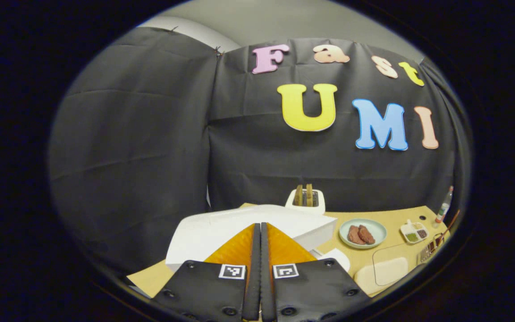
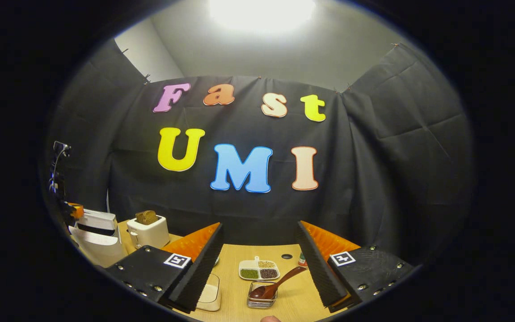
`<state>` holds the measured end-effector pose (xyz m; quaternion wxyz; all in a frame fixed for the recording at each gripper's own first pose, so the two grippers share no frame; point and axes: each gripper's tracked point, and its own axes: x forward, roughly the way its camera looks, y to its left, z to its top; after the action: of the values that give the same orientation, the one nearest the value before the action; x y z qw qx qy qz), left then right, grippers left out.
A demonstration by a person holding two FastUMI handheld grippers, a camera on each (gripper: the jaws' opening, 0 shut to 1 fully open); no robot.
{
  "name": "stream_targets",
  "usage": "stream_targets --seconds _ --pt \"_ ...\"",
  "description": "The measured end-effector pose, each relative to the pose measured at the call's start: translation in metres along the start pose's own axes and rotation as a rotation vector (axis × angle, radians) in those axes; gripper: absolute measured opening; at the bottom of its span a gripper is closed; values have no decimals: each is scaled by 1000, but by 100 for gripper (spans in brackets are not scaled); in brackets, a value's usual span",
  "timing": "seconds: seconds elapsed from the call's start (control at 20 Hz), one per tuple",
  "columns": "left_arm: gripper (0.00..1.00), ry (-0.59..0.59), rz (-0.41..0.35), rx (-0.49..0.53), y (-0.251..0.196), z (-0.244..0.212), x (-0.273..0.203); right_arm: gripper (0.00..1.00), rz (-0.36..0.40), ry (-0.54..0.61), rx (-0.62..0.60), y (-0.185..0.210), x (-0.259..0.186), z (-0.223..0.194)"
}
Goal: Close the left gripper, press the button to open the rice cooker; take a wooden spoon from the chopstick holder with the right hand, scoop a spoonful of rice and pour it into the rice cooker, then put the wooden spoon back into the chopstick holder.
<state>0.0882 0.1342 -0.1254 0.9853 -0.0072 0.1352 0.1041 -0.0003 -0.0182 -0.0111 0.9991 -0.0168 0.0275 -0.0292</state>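
Left tongs (image 1: pixel 260 232): clenched, both fingers pressed flat together with nothing between them, hovering just over the rice cooker (image 1: pixel 221 228). In the left gripper view the cooker's white lid is lying at 6 o'clock, directly behind the fingertips; whether the tips are touching the lid or the button cannot be told. In the right gripper view the cooker is standing at 9 o'clock on the desk (image 2: pixel 293 299), its lid looking raised, though that is uncertain.

Right tongs (image 2: pixel 257 264): released, fingers spread wide and grasping nothing. Between them, at 6 o'clock, the wooden spoon (image 2: pixel 276 283) is leaning in a small clear holder (image 2: pixel 261 299), bowl down, handle tilting up toward 2 o'clock. A divided dish of grains (image 2: pixel 259 270) is sitting just beyond it.

Judgement on handling: the spoon is appearing light, rigid and smooth, so it may be slipping or pivoting if pinched near its end. The best hold is the mid-handle, above the holder's rim. The holder is looking light enough to tip if the spoon is being dragged sideways; a straight lift is advised.
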Motion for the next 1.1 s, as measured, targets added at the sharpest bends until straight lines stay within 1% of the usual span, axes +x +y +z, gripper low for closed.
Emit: stream_targets --seconds 0.05,0.1,0.2,0.3,0.4,0.45,0.5,0.6,0.65,0.7,0.8,0.95,1.0,1.1 --pt "11 -37 13 3 3 18 -3 98 0 -3 -1 -2 3 0" --pt "9 -68 21 -3 6 31 -9 98 1 -4 -1 -4 4 -1" --pt "9 -113 21 -36 2 52 -21 98 1 -4 4 -9 8 -3" --pt "9 -157 4 -60 -4 71 -35 98 -3 -2 13 -15 12 -4" --pt "9 -197 -17 -63 -12 88 -46 98 -7 1 19 -22 17 -7" --pt "14 -212 -31 -62 -18 94 -53 98 -9 2 18 -26 19 -8" --pt "40 -225 -43 -62 -23 99 -61 98 -12 3 17 -30 22 -9" --pt "85 -253 -48 -56 -29 108 -73 98 -15 8 19 -37 30 -13" --pt "91 -265 -47 -50 -31 110 -79 98 -14 16 23 -40 34 -17" --pt "92 -273 -42 -44 -34 113 -85 98 -14 25 28 -42 38 -21" --pt "99 -283 -44 -28 -39 115 -96 98 -15 50 44 -48 49 -31" --pt "99 -300 -49 2 -48 120 -112 98 -24 94 66 -58 64 -49" --pt "95 -303 -51 8 -50 121 -116 98 -26 109 73 -62 71 -56" --pt "95 -306 -54 14 -53 123 -124 98 -24 140 92 -64 79 -71"
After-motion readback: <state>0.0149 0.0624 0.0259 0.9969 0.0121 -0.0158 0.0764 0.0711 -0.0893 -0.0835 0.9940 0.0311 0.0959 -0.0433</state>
